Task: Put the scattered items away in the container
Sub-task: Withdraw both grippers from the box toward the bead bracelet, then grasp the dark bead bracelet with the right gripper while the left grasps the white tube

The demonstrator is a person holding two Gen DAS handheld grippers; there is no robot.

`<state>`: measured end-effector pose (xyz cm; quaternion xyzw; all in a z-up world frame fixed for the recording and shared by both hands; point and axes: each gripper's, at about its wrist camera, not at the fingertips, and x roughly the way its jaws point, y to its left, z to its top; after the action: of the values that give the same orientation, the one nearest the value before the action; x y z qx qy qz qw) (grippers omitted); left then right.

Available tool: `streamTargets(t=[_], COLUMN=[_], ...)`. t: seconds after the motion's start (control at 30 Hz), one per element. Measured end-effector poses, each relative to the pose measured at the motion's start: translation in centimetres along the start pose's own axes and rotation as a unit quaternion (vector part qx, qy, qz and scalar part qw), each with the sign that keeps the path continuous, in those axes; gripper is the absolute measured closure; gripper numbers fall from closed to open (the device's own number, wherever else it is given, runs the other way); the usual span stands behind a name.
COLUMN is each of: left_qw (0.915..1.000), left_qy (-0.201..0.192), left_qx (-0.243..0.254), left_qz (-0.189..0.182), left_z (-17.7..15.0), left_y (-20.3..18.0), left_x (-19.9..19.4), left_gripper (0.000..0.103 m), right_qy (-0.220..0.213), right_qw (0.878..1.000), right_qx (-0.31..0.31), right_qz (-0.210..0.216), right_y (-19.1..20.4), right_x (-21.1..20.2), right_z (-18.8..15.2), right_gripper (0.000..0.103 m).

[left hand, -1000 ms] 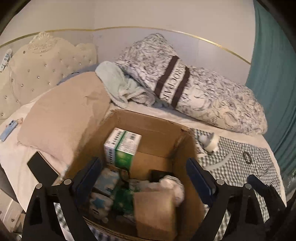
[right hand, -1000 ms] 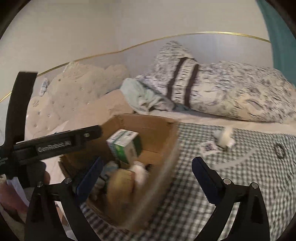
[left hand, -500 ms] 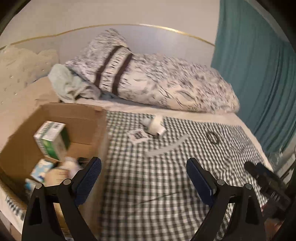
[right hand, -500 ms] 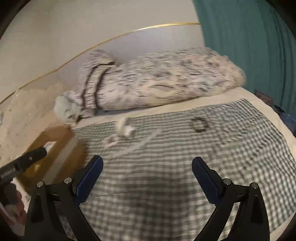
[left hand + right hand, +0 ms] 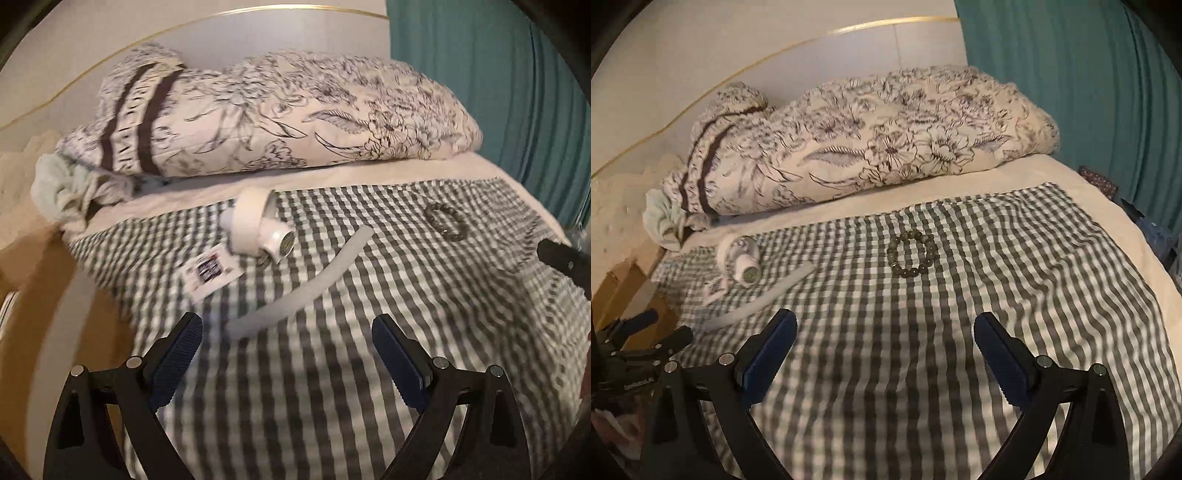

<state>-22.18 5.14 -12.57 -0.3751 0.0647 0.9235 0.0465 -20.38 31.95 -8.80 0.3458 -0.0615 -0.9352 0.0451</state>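
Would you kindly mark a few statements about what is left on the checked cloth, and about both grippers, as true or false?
1. Both the left gripper and the right gripper are open and hold nothing. True.
2. The bracelet lies flat on the checked cloth. True.
3. The white strip is clamped in the left gripper. False: it lies on the cloth, ahead of the open fingers.
4. The bracelet rests on the floral quilt. False: it is on the cloth, apart from the quilt.
5. The card lies beside the white plug. True.
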Motion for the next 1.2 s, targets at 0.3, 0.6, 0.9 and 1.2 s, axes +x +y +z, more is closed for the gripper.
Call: streamTargets(t=[0.3,0.6,0.9,1.2], left_qw=[0.9991,0.9979,0.9962,0.9971], left_qy=[0.026,0.063,0.07,0.041], left_qx=[0.032,-0.015,-0.048,0.047], left_qz=[-0.001,-0.01,0.017,0.044], left_z=[0.8,1.9,4.2,8.8], left_y=[-1.7,-1.9,-2.6,-7.0], left_x=[6.7,11.1,11.4,7.9], left_gripper=[0.008,0.008,0.015,0.08], right_qy=[0.052,0.082,0.096,0.06], right_qw=[0.997,0.994,0.988,0.991], right_qx=[-0.047,-0.049,-0.063,-0.058], right_qz=[-0.024,-0.061,-0.103,-0.103], right_y=[-0.5,-0.9,-0.3,-0.9], right_x=[8.8,15.0,19.5,18.9], right_z=[1.9,2.0,4.0,4.3], right_gripper=[0.006,0.006,0.001,0.07])
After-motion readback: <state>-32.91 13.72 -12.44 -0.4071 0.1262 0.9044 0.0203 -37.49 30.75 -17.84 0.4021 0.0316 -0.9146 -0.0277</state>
